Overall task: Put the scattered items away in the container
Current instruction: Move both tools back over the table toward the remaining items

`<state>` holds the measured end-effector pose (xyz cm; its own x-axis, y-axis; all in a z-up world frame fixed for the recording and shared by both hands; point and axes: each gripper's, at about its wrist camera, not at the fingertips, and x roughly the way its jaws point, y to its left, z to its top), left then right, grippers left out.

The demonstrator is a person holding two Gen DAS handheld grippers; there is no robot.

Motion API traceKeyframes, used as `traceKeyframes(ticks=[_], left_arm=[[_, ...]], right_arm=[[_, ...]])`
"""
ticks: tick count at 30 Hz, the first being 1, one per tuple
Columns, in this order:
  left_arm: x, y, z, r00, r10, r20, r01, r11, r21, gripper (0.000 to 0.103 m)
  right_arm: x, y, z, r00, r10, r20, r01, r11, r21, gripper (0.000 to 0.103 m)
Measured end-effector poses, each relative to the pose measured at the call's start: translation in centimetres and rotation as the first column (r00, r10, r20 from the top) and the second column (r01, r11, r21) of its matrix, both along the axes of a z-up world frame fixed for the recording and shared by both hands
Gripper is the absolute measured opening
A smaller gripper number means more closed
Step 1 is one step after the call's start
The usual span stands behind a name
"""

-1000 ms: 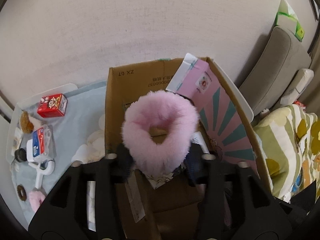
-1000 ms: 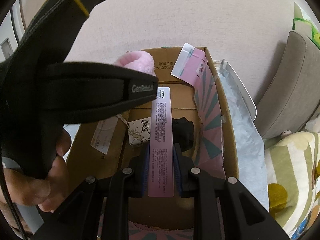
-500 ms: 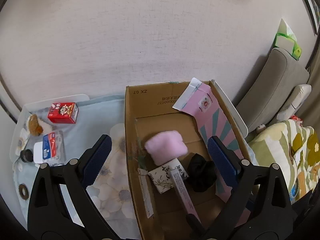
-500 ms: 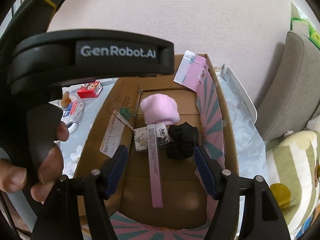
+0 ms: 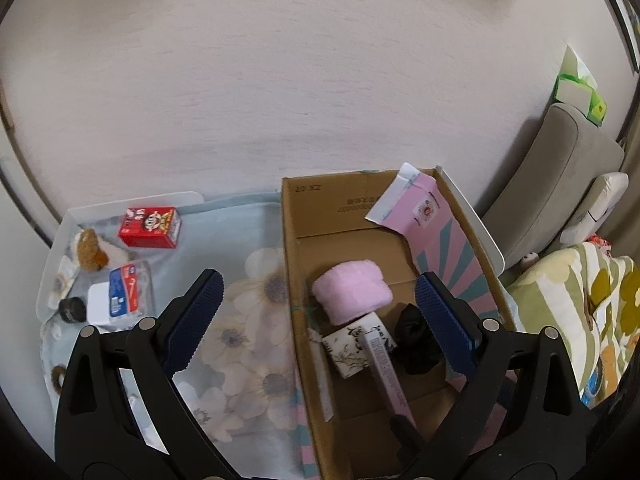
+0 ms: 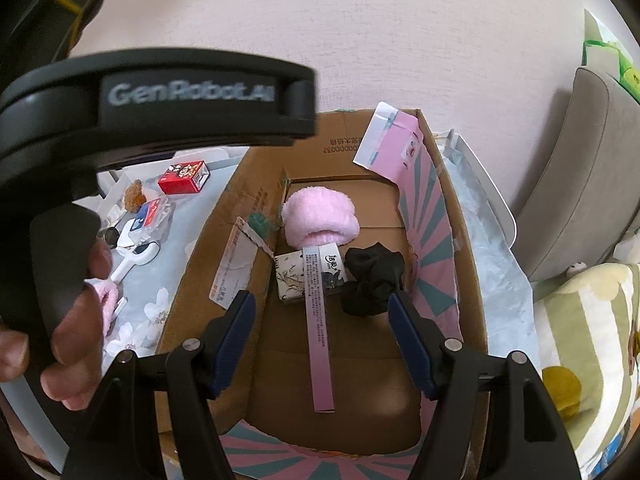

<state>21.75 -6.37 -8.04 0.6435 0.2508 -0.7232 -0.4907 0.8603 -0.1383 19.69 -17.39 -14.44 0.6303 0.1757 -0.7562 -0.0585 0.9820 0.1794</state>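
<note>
Left wrist view: the left gripper (image 5: 318,308) hangs wide open and holds nothing, one finger over the flowered cloth (image 5: 248,344), the other over the open cardboard box (image 5: 294,280). Inside the box lie a pink fluffy band (image 5: 352,290), a small patterned carton (image 5: 352,344), a long pink packet (image 5: 386,372) and a black bundle (image 5: 416,340). On the bench to the left, well apart from the box, sit a red carton (image 5: 150,227), a brown toy (image 5: 90,250), a blue-and-white pack (image 5: 120,296) and a small dark item, perhaps a jar (image 5: 72,309).

Right wrist view: the right gripper (image 6: 322,340) is also spread wide and empty, above the box (image 6: 476,280). The pink packet (image 6: 318,332) rests across the patterned carton (image 6: 292,276), with the pink band (image 6: 320,214) behind and the black bundle (image 6: 372,280) just beside. A hand (image 6: 68,320) grips the other tool's handle at left.
</note>
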Motion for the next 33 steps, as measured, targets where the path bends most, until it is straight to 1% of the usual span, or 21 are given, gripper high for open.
traceKeyframes(ticks=[4, 8, 12, 15, 18, 21, 22, 25, 28, 30, 33], left_arm=[[-0.6, 0.9, 0.1, 1.0, 0.007, -0.005, -0.007, 1.0, 0.009, 0.097], [-0.9, 2.0, 0.5, 1.0, 0.001, 0.002, -0.001, 1.0, 0.008, 0.097], [-1.6, 4.0, 1.2, 1.0, 0.006, 0.011, -0.006, 1.0, 0.006, 0.097], [-2.4, 6.0, 2.1, 0.999, 0.035, 0.0, -0.035, 0.999, 0.001, 0.097], [-3.4, 8.0, 3.3, 0.997, 0.069, -0.019, -0.069, 0.998, -0.005, 0.097], [-4.9, 9.9, 4.6, 0.994, 0.097, -0.044, -0.098, 0.995, -0.022, 0.097], [-5.6, 10.7, 5.0, 0.992, 0.109, -0.065, -0.111, 0.993, -0.029, 0.097], [-7.5, 12.6, 5.7, 0.984, 0.135, -0.113, -0.14, 0.989, -0.042, 0.097], [-9.8, 14.4, 6.1, 0.979, 0.139, -0.149, -0.152, 0.985, -0.076, 0.097], [-11.7, 15.4, 6.5, 0.976, 0.156, -0.151, -0.17, 0.982, -0.087, 0.097], [-14.9, 16.7, 7.2, 0.969, 0.205, -0.139, -0.214, 0.976, -0.053, 0.097]], right_arm=[[0.7, 0.1, -0.2, 1.0, -0.008, -0.003, 0.008, 1.0, 0.0, 0.065], [1.4, -0.5, 0.6, 0.999, -0.03, -0.012, 0.03, 1.0, -0.002, 0.065], [3.2, -1.1, 1.4, 0.998, -0.048, -0.033, 0.048, 0.999, 0.007, 0.065], [4.8, -1.4, 2.6, 0.997, -0.067, -0.036, 0.067, 0.998, -0.009, 0.065], [6.6, -1.7, 3.7, 0.994, -0.088, -0.065, 0.086, 0.996, -0.021, 0.065], [8.4, -1.6, 4.8, 0.989, -0.082, -0.126, 0.081, 0.997, -0.016, 0.065], [9.0, -1.3, 5.3, 0.986, -0.073, -0.151, 0.072, 0.997, -0.012, 0.065], [9.9, -0.1, 6.7, 0.979, -0.042, -0.199, 0.041, 0.999, -0.008, 0.065], [10.8, 1.5, 8.1, 0.973, -0.013, -0.23, 0.009, 1.0, -0.019, 0.065], [11.3, 2.6, 9.0, 0.971, 0.006, -0.24, -0.012, 1.0, -0.024, 0.065], [12.2, 4.5, 10.4, 0.97, 0.043, -0.241, -0.049, 0.999, -0.021, 0.065]])
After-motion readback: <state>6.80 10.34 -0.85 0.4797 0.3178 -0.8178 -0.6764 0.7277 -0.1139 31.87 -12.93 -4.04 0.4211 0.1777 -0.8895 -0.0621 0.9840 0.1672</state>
